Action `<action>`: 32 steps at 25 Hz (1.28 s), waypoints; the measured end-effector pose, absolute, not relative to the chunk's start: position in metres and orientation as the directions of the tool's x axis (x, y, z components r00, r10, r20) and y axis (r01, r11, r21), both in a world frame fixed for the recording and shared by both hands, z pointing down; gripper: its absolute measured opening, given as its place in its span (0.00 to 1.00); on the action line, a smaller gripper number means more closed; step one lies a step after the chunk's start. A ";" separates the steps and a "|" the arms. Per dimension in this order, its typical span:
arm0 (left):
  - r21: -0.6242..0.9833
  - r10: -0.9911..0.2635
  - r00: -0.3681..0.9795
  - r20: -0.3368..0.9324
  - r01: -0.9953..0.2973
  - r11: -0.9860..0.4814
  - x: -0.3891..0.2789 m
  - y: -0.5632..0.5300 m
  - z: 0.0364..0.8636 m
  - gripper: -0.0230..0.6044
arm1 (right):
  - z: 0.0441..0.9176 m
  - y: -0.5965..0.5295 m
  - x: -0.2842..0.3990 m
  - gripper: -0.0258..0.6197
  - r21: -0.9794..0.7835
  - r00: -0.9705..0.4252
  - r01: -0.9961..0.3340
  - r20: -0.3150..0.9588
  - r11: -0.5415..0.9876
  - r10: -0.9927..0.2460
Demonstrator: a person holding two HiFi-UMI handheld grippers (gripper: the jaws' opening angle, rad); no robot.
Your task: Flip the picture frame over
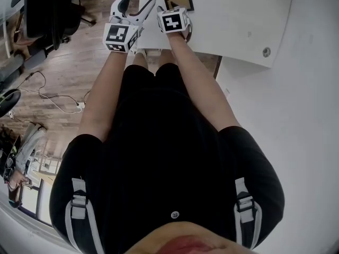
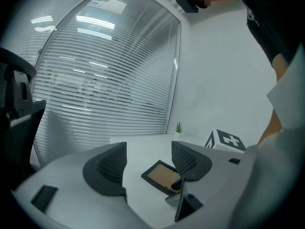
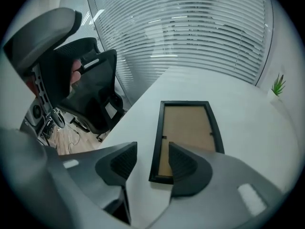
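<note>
Slatted window blinds are backing the broad white table, where the black-edged rectangular picture frame is lying flat, brown backing upward, near its edge. Both claws are hanging empty, the left claw wide, the right claw half open over the frame's near end. The reach-in seems in hand, and next that claw is needing to close on the near rail.

White counter with a round cap near its near right corner; small potted plant at the far edge, beside slatted blinds; black office chair off the left edge; cables across wooden floor
</note>
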State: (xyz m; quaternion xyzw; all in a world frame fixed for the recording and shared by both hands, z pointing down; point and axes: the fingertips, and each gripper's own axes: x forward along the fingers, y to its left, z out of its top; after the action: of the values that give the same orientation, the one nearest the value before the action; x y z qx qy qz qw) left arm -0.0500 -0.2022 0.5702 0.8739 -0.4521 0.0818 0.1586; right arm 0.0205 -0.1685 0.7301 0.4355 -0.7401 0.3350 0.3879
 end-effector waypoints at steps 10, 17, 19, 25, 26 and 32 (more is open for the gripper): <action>0.229 -0.758 0.589 0.282 -0.808 -0.543 -0.055 -0.202 0.570 0.50 | 0.736 -0.173 0.025 0.21 0.057 -0.153 -0.907 0.879 0.417 -0.452; 0.241 -0.762 0.583 0.281 -0.812 -0.532 -0.069 -0.197 0.566 0.50 | 0.734 -0.172 0.017 0.12 0.026 -0.158 -0.928 0.877 0.372 -0.454; 0.239 -0.764 0.582 0.278 -0.812 -0.532 -0.072 -0.196 0.564 0.50 | 0.731 -0.173 0.016 0.12 -0.001 -0.173 -0.935 0.875 0.355 -0.453; 0.225 -0.761 0.590 0.268 -0.807 -0.546 -0.071 -0.191 0.553 0.49 | 0.710 -0.181 0.018 0.12 -0.059 -0.216 -0.947 0.846 0.316 -0.488; 0.222 -0.761 0.592 0.266 -0.805 -0.549 -0.071 -0.191 0.551 0.49 | 0.704 -0.183 0.017 0.12 -0.070 -0.223 -0.948 0.840 0.309 -0.494; 0.211 -0.760 0.602 0.243 -0.798 -0.565 -0.067 -0.194 0.532 0.49 | 0.672 -0.194 0.019 0.12 -0.122 -0.261 -0.952 0.803 0.280 -0.536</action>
State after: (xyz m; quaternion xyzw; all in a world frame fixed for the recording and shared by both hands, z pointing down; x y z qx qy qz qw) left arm -0.0670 -0.1939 0.5321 0.8823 -0.4415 0.0623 0.1509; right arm 0.0194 -0.1939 0.6721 0.5105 -0.7287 0.3150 0.3304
